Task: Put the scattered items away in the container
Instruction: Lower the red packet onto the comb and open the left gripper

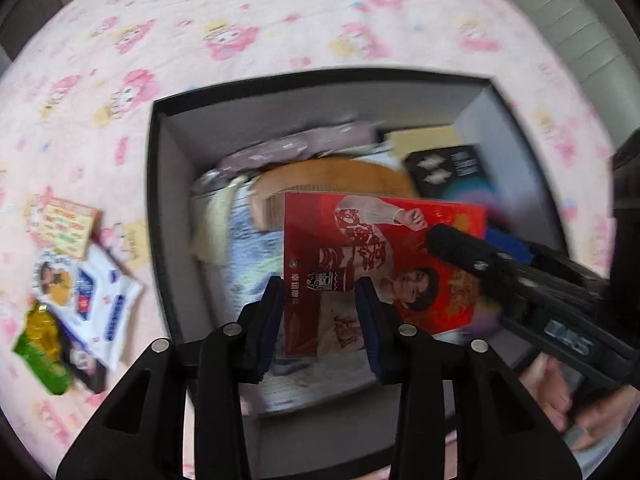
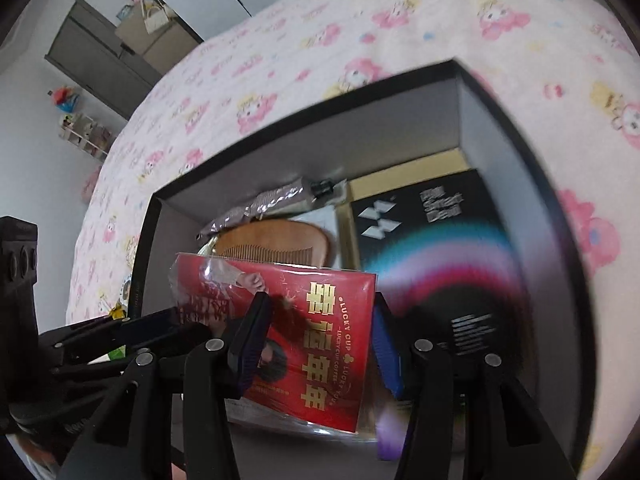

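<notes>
hovering over the dark box (image 1: 160, 184), both grippers point down at a red packet (image 1: 360, 248) lying inside it on a wooden comb (image 1: 332, 176). the left gripper (image 1: 320, 320) has parted jaws straddling the packet's edge; whether they press it i cannot tell. the right gripper (image 2: 316, 344) likewise. more packets (image 1: 92, 304) lie on the pink sheet (image 1: 240, 20).

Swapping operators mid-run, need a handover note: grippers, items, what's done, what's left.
Left gripper: jaws apart over the red Lucky Cup packet, no grip seen.
Right gripper: over the same packet, grip unclear.
Done: wooden comb, black carton and mauve sachet are in the black storage box.
Left: yellow card box, white sachet and green wrapper lie on the bedsheet.
</notes>
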The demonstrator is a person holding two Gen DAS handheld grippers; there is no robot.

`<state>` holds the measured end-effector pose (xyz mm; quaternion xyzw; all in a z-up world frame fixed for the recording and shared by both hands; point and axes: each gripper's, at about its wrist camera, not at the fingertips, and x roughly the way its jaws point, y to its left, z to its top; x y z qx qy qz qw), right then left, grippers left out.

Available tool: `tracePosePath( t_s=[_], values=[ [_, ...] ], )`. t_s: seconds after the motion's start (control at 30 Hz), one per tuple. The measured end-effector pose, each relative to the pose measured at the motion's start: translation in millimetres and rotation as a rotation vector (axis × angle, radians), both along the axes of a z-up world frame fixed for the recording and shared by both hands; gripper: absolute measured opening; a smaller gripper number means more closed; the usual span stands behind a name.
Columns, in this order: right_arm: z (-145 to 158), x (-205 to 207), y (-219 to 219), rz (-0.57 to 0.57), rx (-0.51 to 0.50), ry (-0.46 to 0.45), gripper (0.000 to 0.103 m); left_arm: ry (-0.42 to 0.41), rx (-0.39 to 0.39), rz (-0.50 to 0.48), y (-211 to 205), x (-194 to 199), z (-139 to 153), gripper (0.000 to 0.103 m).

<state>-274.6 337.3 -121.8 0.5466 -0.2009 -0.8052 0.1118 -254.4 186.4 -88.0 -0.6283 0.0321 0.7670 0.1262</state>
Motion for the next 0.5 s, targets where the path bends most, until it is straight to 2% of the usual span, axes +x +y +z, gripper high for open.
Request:
tracePosePath(
  t_s=[0.17, 0.27, 0.37, 0.5],
  values=[
    [-3, 1, -5, 0.012, 0.015, -0.008, 0.046, -0.021, -0.021, 0.028, -3, -1, -8, 0.039],
    [-6, 1, 0, -0.004, 0.019, -0.036, 0.046, -0.029, -0.015, 0.050, -8, 2, -6, 0.039],
    [-1, 5, 7, -0.029, 0.039, -0.034, 0.046, -0.010, -0.029, 0.025, -10, 10, 3, 0.039],
    [9, 16, 27, -0.089, 0.099, -0.007, 0.046, -0.030, 0.019, 0.010, -12, 17, 7, 0.039]
  ],
)
